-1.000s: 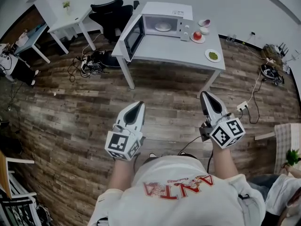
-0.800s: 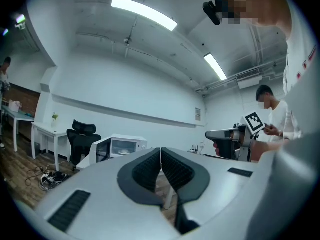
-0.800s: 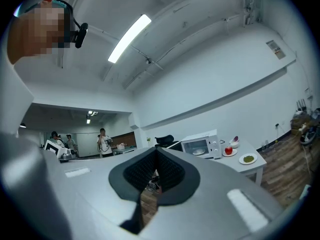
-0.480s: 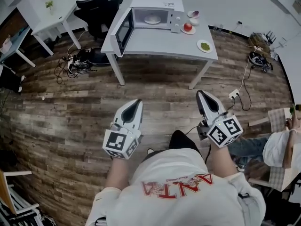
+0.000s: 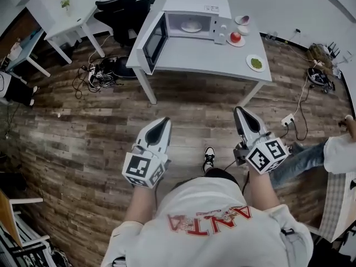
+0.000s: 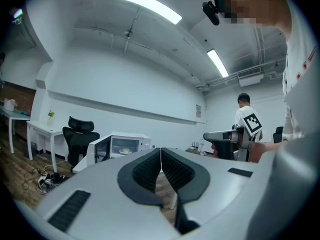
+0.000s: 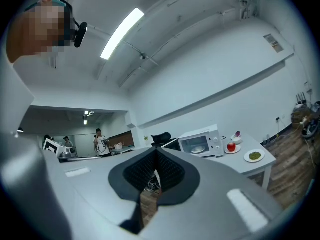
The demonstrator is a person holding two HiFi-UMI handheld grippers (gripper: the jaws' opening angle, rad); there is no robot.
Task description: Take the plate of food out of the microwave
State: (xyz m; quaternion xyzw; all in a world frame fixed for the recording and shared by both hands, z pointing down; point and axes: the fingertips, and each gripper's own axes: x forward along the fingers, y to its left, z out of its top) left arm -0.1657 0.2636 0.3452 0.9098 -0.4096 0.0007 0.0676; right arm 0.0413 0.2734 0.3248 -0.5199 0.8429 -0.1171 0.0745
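Observation:
A white microwave (image 5: pixel 196 16) stands on a grey table (image 5: pixel 200 57) far ahead, its door (image 5: pixel 154 41) swung open to the left. A white plate of food (image 5: pixel 191 27) sits inside it, also seen as the plate (image 6: pixel 125 151) and the plate (image 7: pixel 198 148) in the gripper views. My left gripper (image 5: pixel 165 121) and right gripper (image 5: pixel 240 110) are held over the wooden floor, well short of the table. Both have their jaws shut with nothing between them.
On the table right of the microwave are a plate with a red apple (image 5: pixel 235 38), a small bowl (image 5: pixel 242 20) and a plate of green food (image 5: pixel 256 63). A black office chair (image 5: pixel 120 13) and white desk (image 5: pixel 69 22) stand at left. Cables (image 5: pixel 100 74) lie on the floor. A seated person (image 5: pixel 334 154) is at right.
The view has shifted as I walk: the table and microwave sit slightly lower and to the right than half a second ago. Both grippers keep their place in view, still shut.

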